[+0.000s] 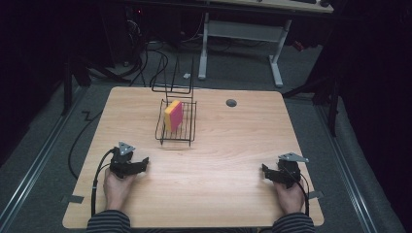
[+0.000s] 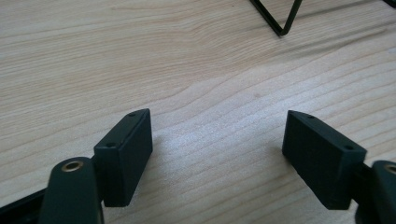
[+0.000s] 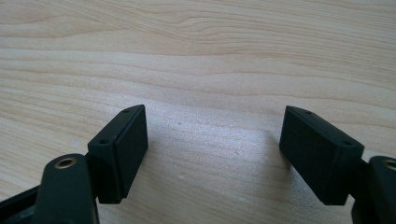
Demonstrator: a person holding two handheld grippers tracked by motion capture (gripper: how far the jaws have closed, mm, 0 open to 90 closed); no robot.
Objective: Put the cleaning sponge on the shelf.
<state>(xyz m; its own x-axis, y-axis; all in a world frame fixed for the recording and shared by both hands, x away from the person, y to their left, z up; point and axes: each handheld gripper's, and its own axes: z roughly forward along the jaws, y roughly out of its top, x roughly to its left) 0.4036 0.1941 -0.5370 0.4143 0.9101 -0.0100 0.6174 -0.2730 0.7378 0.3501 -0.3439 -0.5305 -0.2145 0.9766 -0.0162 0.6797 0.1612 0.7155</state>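
While the left gripper (image 1: pixel 141 164) rests at lower left with jaws spread over bare table (image 1: pixel 218 160), the right gripper (image 1: pixel 266 171) sits lower right, likewise spread. A yellow-pink sponge (image 1: pixel 173 115) stands in the wire rack (image 1: pixel 192 127) at upper centre.

High view: the table (image 1: pixel 228 145) is evenly lit from above, while the surrounding floor and room fall off into deep shadow, near black at the left and right edges. The picture is soft and slightly grainy, and the table's edges bow a little. Left and right gripper views: bright, diffuse light on the wood grain, no glare; faint soft shadows lie beside the black tongs (image 2: pixel 219 156), whose nearest parts are slightly out of focus.
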